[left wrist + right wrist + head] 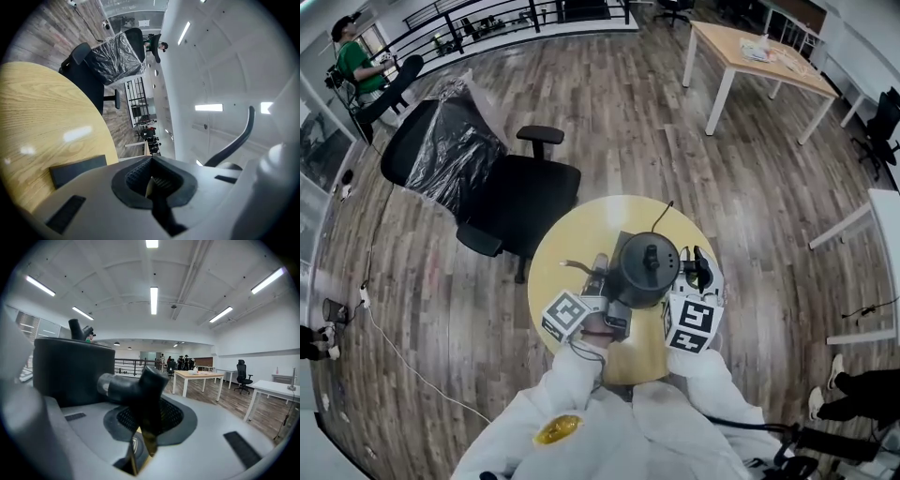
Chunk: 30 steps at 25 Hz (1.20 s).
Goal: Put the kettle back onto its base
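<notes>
The kettle (645, 270) is being gripped by its handle (136, 392) in the clenched right gripper (697, 272), over the dark base (622, 244) on the round table (572, 234). Whether kettle and base are touching cannot be told. The left gripper (599, 274) is being held closed and empty just beside the kettle.

No word, number or brand can be read anywhere: the cube (567, 315) on the left gripper (599, 269) and the cube (692, 326) on the right gripper (701, 269) bear only black-and-white square markers, the papers (761, 50) on the far right table (722, 39) are too small, and a small emblem (134, 445) below the right jaws is blurred.
</notes>
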Each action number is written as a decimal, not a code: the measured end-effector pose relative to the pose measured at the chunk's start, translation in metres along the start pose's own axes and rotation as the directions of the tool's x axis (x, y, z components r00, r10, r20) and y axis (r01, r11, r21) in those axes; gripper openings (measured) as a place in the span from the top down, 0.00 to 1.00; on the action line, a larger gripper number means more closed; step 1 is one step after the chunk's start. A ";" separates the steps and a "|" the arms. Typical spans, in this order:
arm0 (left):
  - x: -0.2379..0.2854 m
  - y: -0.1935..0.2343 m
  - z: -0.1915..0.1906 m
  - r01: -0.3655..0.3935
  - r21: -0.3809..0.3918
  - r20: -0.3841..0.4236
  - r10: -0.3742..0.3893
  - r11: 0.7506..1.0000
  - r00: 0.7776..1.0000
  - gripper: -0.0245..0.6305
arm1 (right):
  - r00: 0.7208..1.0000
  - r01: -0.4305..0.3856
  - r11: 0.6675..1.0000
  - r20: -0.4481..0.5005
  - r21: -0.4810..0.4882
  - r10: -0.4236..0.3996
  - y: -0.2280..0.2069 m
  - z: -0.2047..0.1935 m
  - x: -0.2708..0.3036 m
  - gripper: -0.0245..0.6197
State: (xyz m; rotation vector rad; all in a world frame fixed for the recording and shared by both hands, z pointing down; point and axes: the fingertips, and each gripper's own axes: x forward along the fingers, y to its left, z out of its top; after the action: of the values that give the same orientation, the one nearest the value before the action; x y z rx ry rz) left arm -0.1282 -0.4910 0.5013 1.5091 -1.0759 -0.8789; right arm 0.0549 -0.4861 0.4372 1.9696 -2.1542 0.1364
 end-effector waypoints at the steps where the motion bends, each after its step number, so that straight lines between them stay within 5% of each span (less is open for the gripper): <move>1: 0.006 0.004 0.001 -0.008 0.013 -0.005 0.008 1.000 1.000 0.97 | 1.000 0.007 1.000 0.001 -0.002 -0.007 -0.002 -0.002 0.006 0.86; 9: 0.045 0.041 0.002 -0.058 0.060 -0.046 0.061 0.996 0.997 0.97 | 0.998 0.055 0.998 -0.005 -0.020 -0.055 -0.016 -0.030 0.048 0.86; 30: 0.082 0.161 -0.013 -0.256 0.005 -0.108 0.255 0.967 0.961 0.97 | 0.993 0.114 0.993 -0.043 0.006 -0.113 -0.017 -0.139 0.122 0.86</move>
State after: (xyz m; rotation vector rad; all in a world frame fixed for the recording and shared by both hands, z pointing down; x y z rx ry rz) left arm -0.1189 -0.5737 0.6617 1.3569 -1.1547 -0.6151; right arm 0.0760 -0.5767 0.5983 2.0690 -2.0133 0.1669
